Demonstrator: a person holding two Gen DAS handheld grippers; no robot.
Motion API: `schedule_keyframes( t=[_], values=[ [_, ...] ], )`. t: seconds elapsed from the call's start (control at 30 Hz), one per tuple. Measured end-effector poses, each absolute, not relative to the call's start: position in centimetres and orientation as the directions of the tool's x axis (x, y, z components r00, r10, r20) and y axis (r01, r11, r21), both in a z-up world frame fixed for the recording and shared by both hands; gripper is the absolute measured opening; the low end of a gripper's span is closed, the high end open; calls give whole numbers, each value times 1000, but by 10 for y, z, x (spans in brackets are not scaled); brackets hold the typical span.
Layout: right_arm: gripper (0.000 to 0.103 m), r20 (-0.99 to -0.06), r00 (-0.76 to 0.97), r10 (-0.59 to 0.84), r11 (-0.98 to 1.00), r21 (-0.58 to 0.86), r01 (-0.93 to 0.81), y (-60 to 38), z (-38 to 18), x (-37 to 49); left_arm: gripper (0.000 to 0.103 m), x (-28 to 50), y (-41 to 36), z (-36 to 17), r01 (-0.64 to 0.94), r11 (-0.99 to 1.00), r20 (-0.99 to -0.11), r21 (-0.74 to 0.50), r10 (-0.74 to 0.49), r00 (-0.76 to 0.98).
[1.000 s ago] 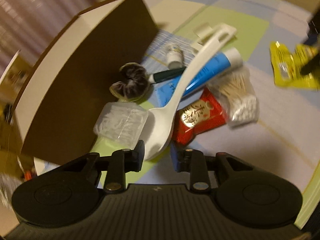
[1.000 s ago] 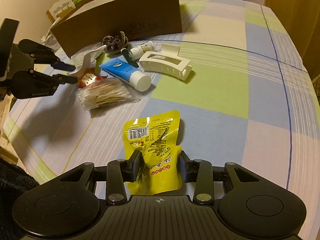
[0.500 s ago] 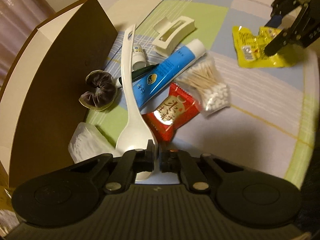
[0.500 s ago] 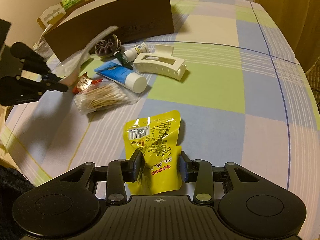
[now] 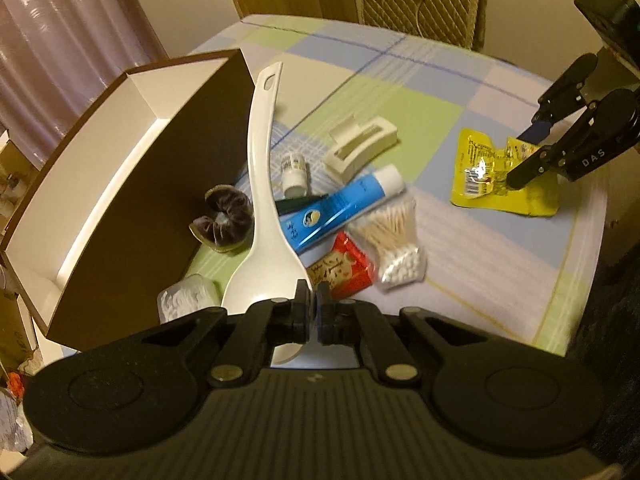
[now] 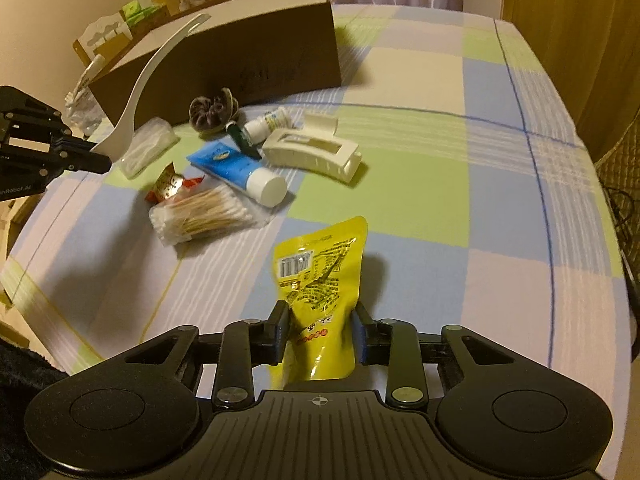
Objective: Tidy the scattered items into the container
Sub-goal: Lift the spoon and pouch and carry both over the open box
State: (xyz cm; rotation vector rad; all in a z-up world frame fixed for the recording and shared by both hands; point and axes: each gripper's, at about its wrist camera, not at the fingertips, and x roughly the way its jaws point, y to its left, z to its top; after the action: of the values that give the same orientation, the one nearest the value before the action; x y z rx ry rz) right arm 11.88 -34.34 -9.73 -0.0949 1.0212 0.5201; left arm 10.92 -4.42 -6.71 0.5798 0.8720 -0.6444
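My left gripper (image 5: 314,308) is shut on the rim of a white spoon's bowl (image 5: 260,184) and holds it off the checked cloth. The spoon's handle rises beside the brown box (image 5: 120,208). From the right wrist view the left gripper (image 6: 96,160) holds the spoon (image 6: 148,76) in front of the box (image 6: 240,52). My right gripper (image 6: 320,320) is closing on a yellow packet (image 6: 316,264). Its pads press the packet's sides and the packet buckles. The left wrist view shows the right gripper (image 5: 520,158) on that packet (image 5: 480,172).
Beside the box lie a blue tube (image 6: 236,168), a bag of cotton swabs (image 6: 200,220), a red sachet (image 6: 172,186), a white hair claw (image 6: 316,152), a dark scrunchie (image 6: 212,108), a small bottle (image 6: 268,122), a green pen (image 6: 242,140) and a clear case (image 6: 148,144). Bare cloth lies right.
My left jaws went from open around the spoon's bowl to shut on it, then lifted it, and the handle swung upward. My right jaws narrowed on the yellow packet, which buckled.
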Motion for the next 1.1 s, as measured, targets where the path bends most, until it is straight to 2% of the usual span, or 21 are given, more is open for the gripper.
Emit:
schedule_keyframes(
  t=[0.13,0.23,0.27,0.33,0.47,0.6,0.8,0.83,0.87,1.1],
  values=[
    [32,-831,409,378,871,169,-461,-343,-95,119,1,109,-44,-65,700,690,-826,184,-277,490],
    [18,-813,407,418,848,188,-495,-338,-84,117,1,108,-44,-63,692,697,-823,186,-274,497],
    [17,-810,410,420,844,183,-504,-335,-80,118,1,107,-44,-63,690,700,-823,184,-274,498],
    [17,-815,411,409,843,165,-513,-330,-79,120,1,107,-43,-63,685,705,-822,183,-272,500],
    [18,-811,359,462,834,260,-487,-331,-86,132,1,107,-42,-63,678,713,-822,181,-270,502],
    [22,-842,323,431,834,235,-499,-320,-92,137,1,106,-42,-63,673,719,-820,175,-272,504],
    [21,-870,304,389,851,214,-479,-305,-113,139,1,107,-37,-63,661,732,-821,165,-269,503],
    [19,-868,307,390,853,216,-474,-304,-113,139,1,107,-36,-63,658,735,-821,163,-268,503],
    [9,-865,310,394,853,218,-475,-304,-113,139,1,107,-34,-62,655,738,-821,163,-267,504],
    [9,-840,346,418,855,235,-462,-309,-102,141,1,110,-28,-61,637,754,-820,157,-260,510]
  ],
)
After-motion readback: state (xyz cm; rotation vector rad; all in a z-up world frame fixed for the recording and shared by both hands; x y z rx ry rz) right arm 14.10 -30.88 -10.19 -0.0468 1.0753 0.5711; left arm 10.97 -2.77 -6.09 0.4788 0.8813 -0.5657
